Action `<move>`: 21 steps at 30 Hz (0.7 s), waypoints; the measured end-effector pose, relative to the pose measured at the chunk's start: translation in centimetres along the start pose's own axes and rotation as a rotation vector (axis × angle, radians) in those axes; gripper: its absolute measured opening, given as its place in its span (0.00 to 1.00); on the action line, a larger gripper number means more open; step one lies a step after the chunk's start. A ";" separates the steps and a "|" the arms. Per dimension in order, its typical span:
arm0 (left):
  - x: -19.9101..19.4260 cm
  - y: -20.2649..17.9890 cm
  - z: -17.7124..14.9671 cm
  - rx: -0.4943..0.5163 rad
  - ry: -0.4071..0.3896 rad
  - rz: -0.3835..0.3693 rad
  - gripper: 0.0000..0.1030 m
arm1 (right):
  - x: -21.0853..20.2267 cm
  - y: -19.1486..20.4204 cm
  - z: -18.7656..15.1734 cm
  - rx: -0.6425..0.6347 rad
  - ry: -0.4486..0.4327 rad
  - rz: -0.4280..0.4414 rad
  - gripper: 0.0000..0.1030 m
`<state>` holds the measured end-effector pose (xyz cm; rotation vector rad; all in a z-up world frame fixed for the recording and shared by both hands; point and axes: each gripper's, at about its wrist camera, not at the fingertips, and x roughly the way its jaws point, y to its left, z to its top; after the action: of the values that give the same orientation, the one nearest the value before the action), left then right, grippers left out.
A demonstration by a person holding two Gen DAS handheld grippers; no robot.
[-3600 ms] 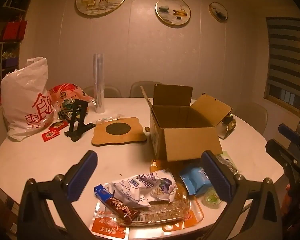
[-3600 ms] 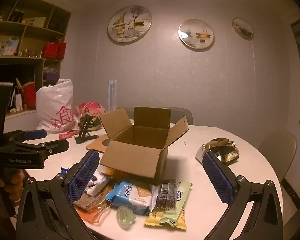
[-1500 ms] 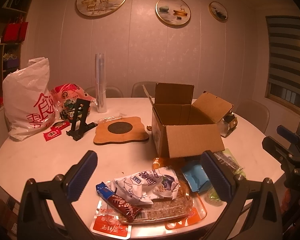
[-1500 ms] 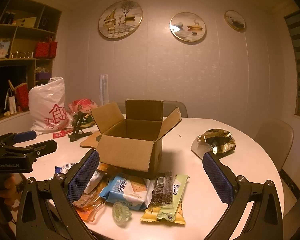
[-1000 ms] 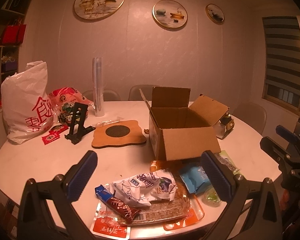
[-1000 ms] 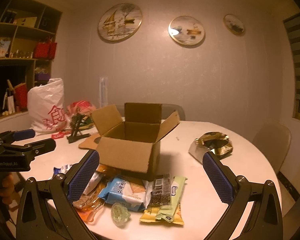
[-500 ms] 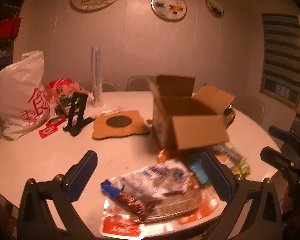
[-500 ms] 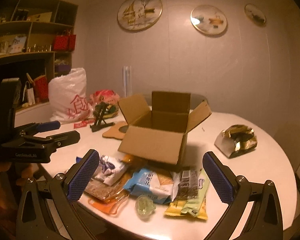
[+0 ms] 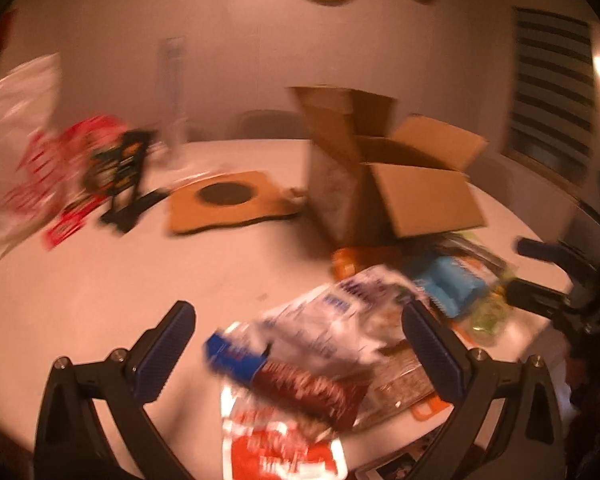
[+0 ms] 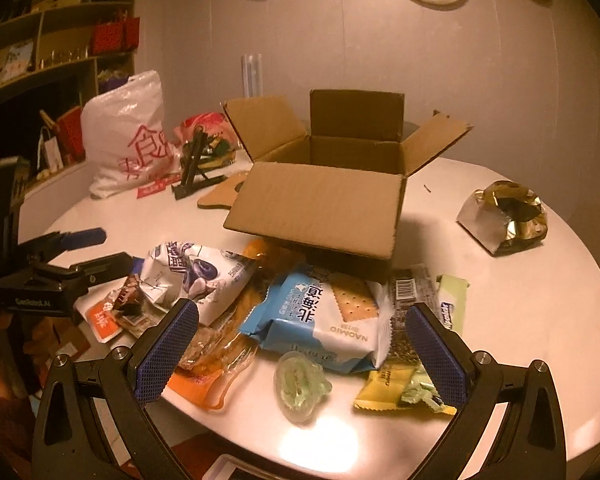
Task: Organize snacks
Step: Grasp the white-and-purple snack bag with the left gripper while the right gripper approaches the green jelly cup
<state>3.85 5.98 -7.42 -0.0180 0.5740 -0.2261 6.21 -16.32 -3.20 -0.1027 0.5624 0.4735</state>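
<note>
An open cardboard box stands mid-table with its flaps up and looks empty. In front of it lies a pile of snacks: a blue cracker pack, a white and purple bag, a green jelly cup, yellow and green bars and a brown bar. My right gripper is open just above the cracker pack. My left gripper is open over the white bag and brown bar, holding nothing. The left wrist view is blurred.
A white plastic bag with red characters, a black stand and a wooden coaster board sit at the left back. A gold foil bag lies right of the box. The round table's edge is close.
Both grippers have tilted down and come closer to the snack pile. The left one is moving fast, blurring its view. Both have stayed open.
</note>
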 end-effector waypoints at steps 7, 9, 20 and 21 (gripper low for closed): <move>4.1 -0.5 1.8 0.241 0.166 -0.199 0.96 | 1.0 -0.9 1.0 0.024 0.018 0.040 1.00; 5.4 -0.4 2.0 0.280 0.223 -0.223 0.88 | 1.1 -1.0 1.2 0.021 0.026 0.053 1.00; 8.3 0.0 2.6 0.279 0.383 -0.494 0.71 | 3.4 -2.4 3.0 0.003 0.088 0.158 1.00; 8.3 0.0 2.5 0.285 0.390 -0.498 0.71 | 3.5 -2.4 3.0 -0.001 0.091 0.161 1.00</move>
<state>11.97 4.04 -9.78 0.1648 0.9173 -0.8065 11.41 -16.36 -2.60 -0.0802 0.6633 0.6278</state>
